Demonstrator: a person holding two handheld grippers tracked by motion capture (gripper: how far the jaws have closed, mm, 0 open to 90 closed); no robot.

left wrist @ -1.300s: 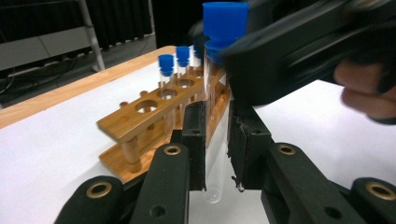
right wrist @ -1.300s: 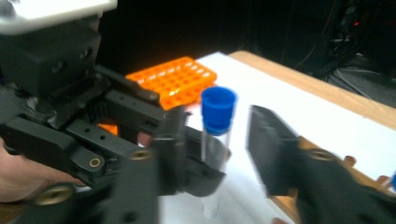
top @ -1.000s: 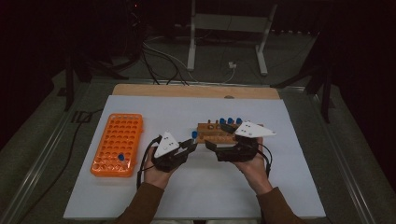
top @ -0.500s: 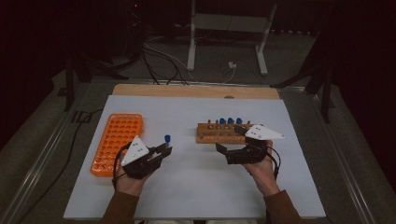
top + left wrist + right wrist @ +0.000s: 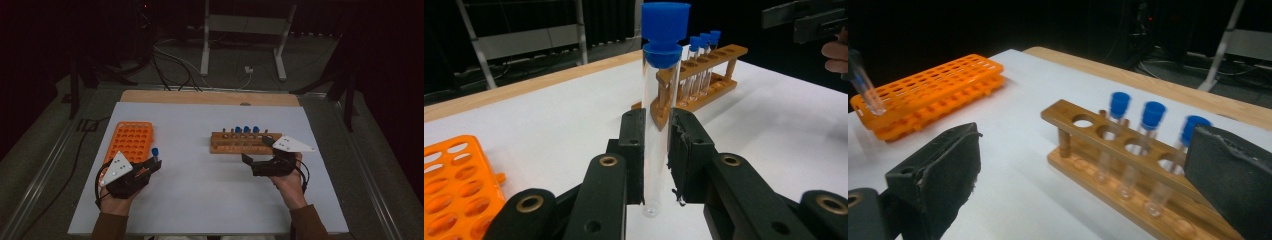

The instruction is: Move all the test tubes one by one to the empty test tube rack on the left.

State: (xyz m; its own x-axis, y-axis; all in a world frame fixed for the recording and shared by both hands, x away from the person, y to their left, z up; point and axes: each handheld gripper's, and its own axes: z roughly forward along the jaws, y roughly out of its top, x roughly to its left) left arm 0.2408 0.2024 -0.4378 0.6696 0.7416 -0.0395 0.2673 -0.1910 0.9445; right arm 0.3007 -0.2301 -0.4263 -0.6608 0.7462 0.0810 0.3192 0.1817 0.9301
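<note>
A white sheet [image 5: 200,200] is seen spread over the table, with a bare wooden strip [image 5: 210,97] along its far edge; beyond it the room is dark, with cables and a metal stand [image 5: 240,45] on the floor. At the left, the orange rack [image 5: 131,142] is laid near the sheet's edge. Just beside its near right corner, the left gripper [image 5: 151,165] is pinched on an upright blue-capped test tube [image 5: 657,125]. Open sheet is left across the middle. At the right, the wooden rack [image 5: 242,142] is loaded with three blue-capped tubes [image 5: 1150,150]. Just in front of it, the right gripper [image 5: 251,162] is held spread, nothing between its jaws, which have just been opening. The orange rack's holes cannot be made out clearly.
</note>
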